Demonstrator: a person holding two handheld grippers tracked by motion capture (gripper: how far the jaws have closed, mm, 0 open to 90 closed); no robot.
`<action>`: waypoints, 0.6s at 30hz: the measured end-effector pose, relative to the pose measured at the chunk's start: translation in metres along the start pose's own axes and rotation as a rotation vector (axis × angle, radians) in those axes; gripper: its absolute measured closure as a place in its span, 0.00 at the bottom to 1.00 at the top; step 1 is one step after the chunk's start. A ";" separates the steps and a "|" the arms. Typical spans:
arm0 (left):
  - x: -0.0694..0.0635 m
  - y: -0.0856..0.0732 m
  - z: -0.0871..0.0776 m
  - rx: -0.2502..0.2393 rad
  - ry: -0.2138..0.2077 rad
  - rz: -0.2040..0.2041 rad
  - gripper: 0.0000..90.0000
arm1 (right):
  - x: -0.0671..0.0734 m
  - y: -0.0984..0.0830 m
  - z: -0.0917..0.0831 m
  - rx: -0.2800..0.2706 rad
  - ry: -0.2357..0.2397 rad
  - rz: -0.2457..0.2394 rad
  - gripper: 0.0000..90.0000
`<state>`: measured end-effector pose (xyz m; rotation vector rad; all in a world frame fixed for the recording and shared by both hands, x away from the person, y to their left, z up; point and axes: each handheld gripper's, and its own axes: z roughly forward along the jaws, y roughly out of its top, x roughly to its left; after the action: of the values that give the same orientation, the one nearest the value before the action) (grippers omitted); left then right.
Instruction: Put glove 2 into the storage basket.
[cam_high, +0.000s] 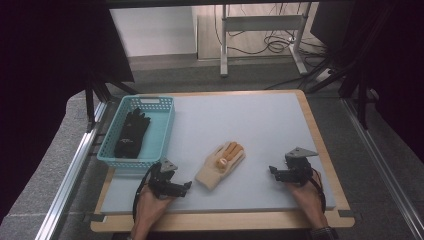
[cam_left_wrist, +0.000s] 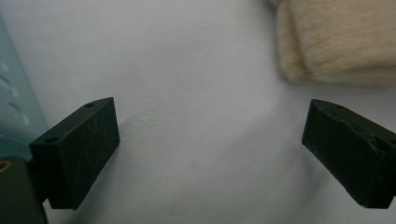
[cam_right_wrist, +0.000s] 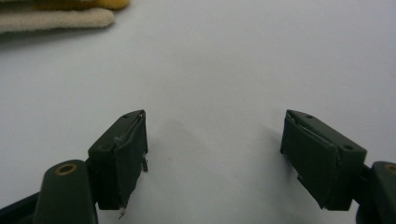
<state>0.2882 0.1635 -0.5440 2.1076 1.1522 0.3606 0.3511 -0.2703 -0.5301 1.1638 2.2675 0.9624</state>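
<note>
Both hand-held grippers, left and right, agape, empty; cream glove between; no legible writing, possibly blur.

High view: fixed overhead, facing forward and down over the whole bench. Left claw view: low and close over the mat, glove cuff at upper right. Right claw view: equally low, glove fingertips at upper left. Shared: glove, mat.

A cream glove with orange fingers lies flat mid-table; a black glove, probably, fills the basket.
</note>
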 end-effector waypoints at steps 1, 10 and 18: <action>-0.001 0.001 -0.002 -0.001 -0.010 0.001 0.05 | 0.000 0.000 0.000 0.000 0.000 0.000 0.25; -0.015 0.028 -0.011 -0.036 -0.102 0.009 0.03 | 0.000 0.000 0.000 -0.001 -0.001 -0.001 0.25; -0.039 0.074 0.014 -0.003 -0.154 0.057 0.01 | 0.000 0.000 0.000 -0.002 0.000 -0.001 0.25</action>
<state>0.3202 0.0986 -0.4994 2.1294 1.0037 0.2219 0.3511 -0.2705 -0.5303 1.1618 2.2658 0.9645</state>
